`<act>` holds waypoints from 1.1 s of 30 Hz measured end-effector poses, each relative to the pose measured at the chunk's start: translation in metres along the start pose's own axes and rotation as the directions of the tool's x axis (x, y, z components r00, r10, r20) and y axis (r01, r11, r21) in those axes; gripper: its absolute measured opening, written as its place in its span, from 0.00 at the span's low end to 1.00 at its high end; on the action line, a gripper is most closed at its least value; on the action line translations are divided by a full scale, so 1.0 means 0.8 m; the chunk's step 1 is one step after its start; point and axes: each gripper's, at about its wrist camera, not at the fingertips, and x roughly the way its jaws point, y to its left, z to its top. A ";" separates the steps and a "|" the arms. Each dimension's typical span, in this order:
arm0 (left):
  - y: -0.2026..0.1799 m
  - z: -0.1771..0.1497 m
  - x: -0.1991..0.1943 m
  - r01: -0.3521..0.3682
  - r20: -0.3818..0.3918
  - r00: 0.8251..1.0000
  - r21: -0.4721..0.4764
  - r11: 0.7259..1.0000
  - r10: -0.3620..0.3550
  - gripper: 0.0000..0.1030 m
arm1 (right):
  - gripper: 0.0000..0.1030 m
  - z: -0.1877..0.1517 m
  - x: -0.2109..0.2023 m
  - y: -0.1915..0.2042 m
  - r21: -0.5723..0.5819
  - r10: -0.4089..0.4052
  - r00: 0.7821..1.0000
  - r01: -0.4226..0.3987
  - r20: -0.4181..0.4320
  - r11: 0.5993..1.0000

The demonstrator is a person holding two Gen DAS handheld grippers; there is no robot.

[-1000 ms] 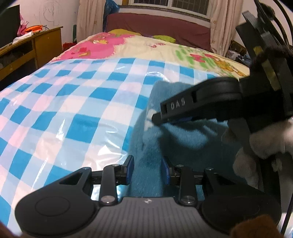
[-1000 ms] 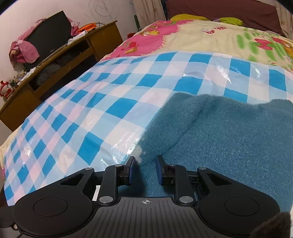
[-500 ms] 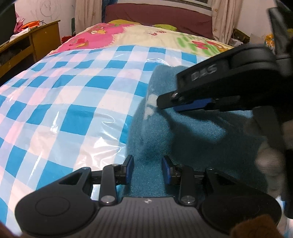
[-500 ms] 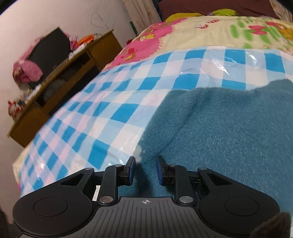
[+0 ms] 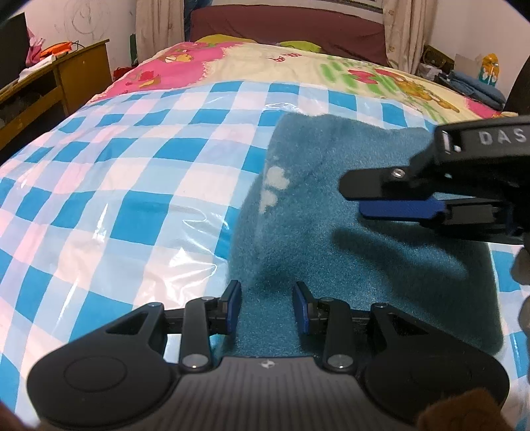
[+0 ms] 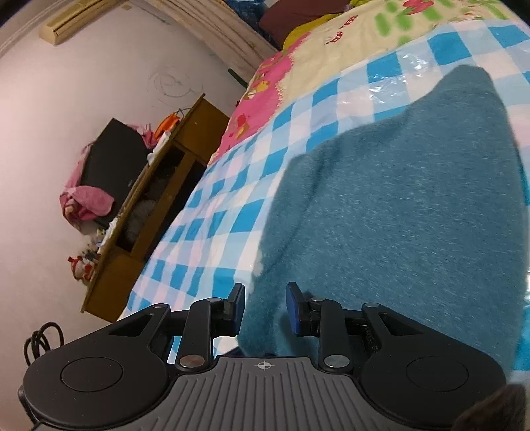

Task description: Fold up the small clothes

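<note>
The bed (image 5: 298, 69) fills your view, its cartoon-print sheet in pink, cream and green running up to a dark red headboard (image 5: 285, 31). Across the near half lies a blue-and-white checked plastic sheet (image 5: 126, 185), glossy and creased. On that sheet, toward your right, sits the teal fleece garment (image 5: 314, 238), lying flat with a few pale patches near its left edge; in the right wrist view the same teal fleece (image 6: 414, 205) takes up most of the frame and its far corner peaks up against the checks.

Off to the left stands a wooden cabinet (image 6: 159, 212) against the wall, with a black screen (image 6: 109, 162) on top and a pink cloth (image 6: 86, 202) draped beside it.

Your left hand-held gripper (image 5: 266, 308) points down at the near edge of the garment. Its blue pads (image 5: 234, 306) stand apart with teal fabric showing in the gap, and neither pad visibly presses on the cloth, so the fingers are spread.

Your right hand-held gripper (image 6: 265, 308) is rolled over, so the room tilts in its view. Its fingers are also spread, straddling the left edge of the fleece, with fabric between them but clear space at each pad. From the left wrist view you see this right hand-held gripper (image 5: 381, 199) side-on above the garment, casting a shadow on the fleece below; whether it touches the cloth there, you cannot tell.
</note>
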 end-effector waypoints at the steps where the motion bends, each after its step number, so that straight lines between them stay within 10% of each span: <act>1: -0.001 0.000 0.000 -0.003 -0.001 1.000 0.003 1.000 0.003 0.37 | 0.26 -0.001 -0.003 -0.002 -0.005 -0.011 1.000 0.011 -0.003 1.000; 33: -0.032 0.004 -0.001 -0.113 -0.019 0.993 0.110 0.987 0.115 0.38 | 0.29 -0.032 -0.081 -0.018 -0.075 -0.075 0.996 0.079 0.048 0.994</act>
